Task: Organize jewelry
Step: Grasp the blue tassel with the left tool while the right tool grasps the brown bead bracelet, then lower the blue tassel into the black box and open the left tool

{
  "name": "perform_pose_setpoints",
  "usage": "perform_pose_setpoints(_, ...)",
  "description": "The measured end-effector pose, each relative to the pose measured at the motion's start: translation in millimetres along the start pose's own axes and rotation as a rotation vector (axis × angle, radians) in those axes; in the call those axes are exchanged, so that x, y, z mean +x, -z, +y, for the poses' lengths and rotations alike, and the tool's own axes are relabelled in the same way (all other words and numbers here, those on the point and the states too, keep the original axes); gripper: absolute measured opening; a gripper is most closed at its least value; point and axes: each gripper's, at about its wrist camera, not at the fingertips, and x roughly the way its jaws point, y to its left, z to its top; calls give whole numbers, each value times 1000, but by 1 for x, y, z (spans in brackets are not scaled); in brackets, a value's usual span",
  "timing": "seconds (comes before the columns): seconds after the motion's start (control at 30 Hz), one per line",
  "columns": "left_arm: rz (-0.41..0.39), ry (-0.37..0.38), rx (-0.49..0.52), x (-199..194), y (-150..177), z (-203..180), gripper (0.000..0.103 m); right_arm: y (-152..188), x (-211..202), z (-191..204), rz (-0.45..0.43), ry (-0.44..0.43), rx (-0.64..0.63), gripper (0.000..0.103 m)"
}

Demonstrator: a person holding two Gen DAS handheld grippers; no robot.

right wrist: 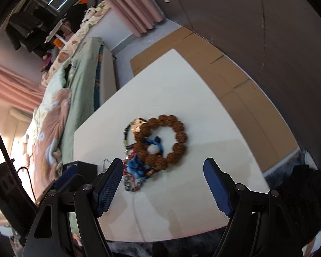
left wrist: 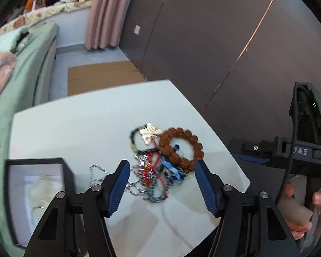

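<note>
A tangled pile of jewelry lies on the white table. It holds a brown bead bracelet, a gold butterfly piece, red and blue cords and a silver chain. An open black box with a white lining stands at the table's left. My left gripper is open, above the pile's near side. My right gripper is open, just short of the pile. The right gripper's body also shows in the left wrist view.
A bed with a green cover runs along the left of the table. Flat cardboard lies on the floor beyond it. A dark wardrobe wall stands at the right. Pink curtains hang at the back.
</note>
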Motion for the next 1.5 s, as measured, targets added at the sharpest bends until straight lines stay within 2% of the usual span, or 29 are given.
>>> perform_pose_setpoints(0.33,67,19,25,41,6,-10,56,-9,18,-21,17,91,4,77)
perform_pose_setpoints(0.4,87,24,27,48,9,-12,47,-10,27,-24,36,116,7,77)
perform_pose_setpoints(0.47,107,22,28,55,10,-12,31,-12,35,-27,53,128,13,77)
perform_pose_setpoints(0.5,112,17,31,57,11,-12,29,-13,38,-26,56,130,10,77)
perform_pose_setpoints(0.6,95,14,27,57,10,-10,18,-14,42,-21,53,132,-11,77)
perform_pose_setpoints(0.7,66,15,29,47,7,-8,11,-16,47,-15,48,144,-28,77)
perform_pose_setpoints(0.97,-8,30,-5,15,-4,6,10,-20,63,1,32,250,-94,72)
perform_pose_setpoints(1.07,-32,27,-15,3,-6,12,10,-19,70,9,31,295,-129,66)
perform_pose_setpoints(1.1,-42,22,-17,-2,-7,13,10,-19,72,12,24,322,-146,60)
perform_pose_setpoints(1.2,-66,12,-20,-13,-9,19,10,-19,75,20,3,358,-172,36)
perform_pose_setpoints(1.23,-74,9,-23,-18,-8,21,10,-19,76,21,4,356,-174,20)
perform_pose_setpoints(1.4,-115,-2,-46,-42,-7,31,10,-17,68,22,-9,290,-137,19)
perform_pose_setpoints(1.5,-142,-10,-54,-57,-8,38,10,-15,51,27,-55,244,-128,19)
